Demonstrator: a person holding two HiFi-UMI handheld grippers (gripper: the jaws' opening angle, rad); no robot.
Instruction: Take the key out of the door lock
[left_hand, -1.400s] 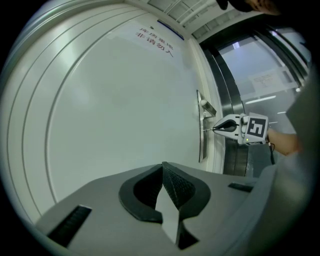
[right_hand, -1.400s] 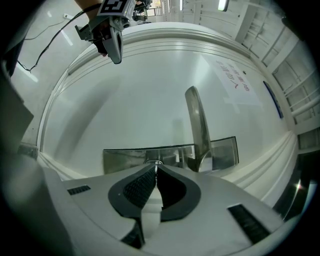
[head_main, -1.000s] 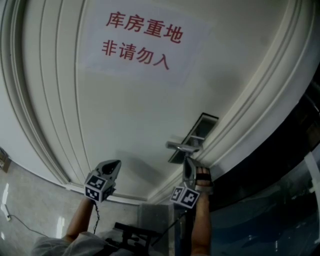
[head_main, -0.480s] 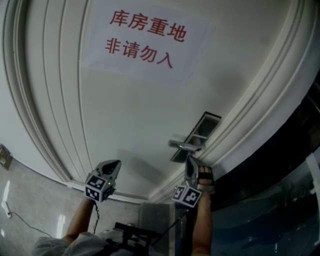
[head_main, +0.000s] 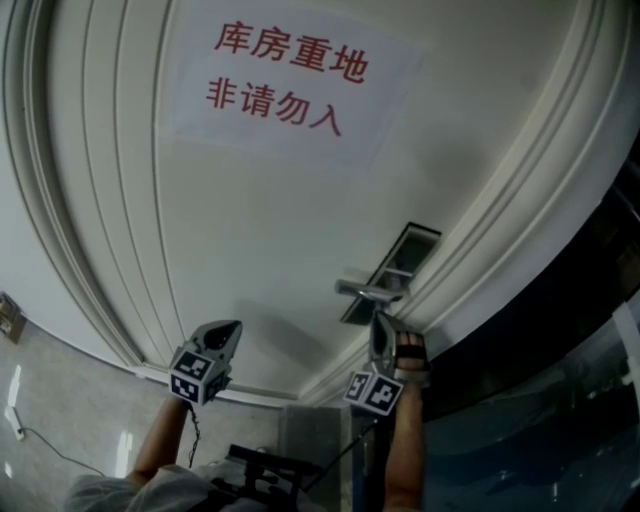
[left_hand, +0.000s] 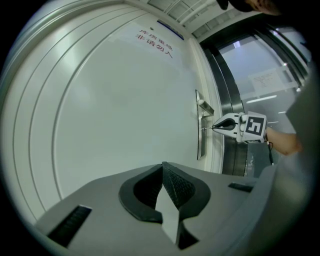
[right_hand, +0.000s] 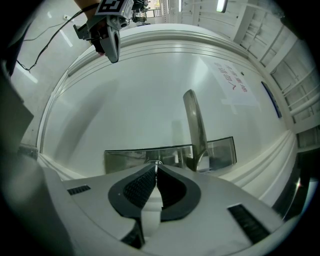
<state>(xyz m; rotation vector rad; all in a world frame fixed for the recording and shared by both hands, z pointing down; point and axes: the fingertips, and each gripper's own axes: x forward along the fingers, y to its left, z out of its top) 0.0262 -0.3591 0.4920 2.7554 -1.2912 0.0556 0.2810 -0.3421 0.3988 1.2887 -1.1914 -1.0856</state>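
Observation:
A white door (head_main: 260, 230) carries a steel lock plate (right_hand: 125, 157) with a lever handle (right_hand: 194, 125). My right gripper (right_hand: 156, 167) is shut on the small metal key (right_hand: 156, 162), whose tip is in the plate just below the handle. In the left gripper view the key (left_hand: 206, 128) shows as a thin shaft between the plate (left_hand: 199, 137) and my right gripper (left_hand: 215, 128). In the head view my right gripper (head_main: 378, 320) sits under the handle (head_main: 368, 292). My left gripper (left_hand: 163, 166) is shut on nothing and hangs off the door to the left (head_main: 230, 330).
A paper sign with red characters (head_main: 285, 80) is stuck high on the door. Raised white mouldings (head_main: 110, 250) frame the door panel. A dark glass panel in a metal frame (head_main: 560, 400) stands to the right of the door. Grey floor (head_main: 60, 420) shows at the lower left.

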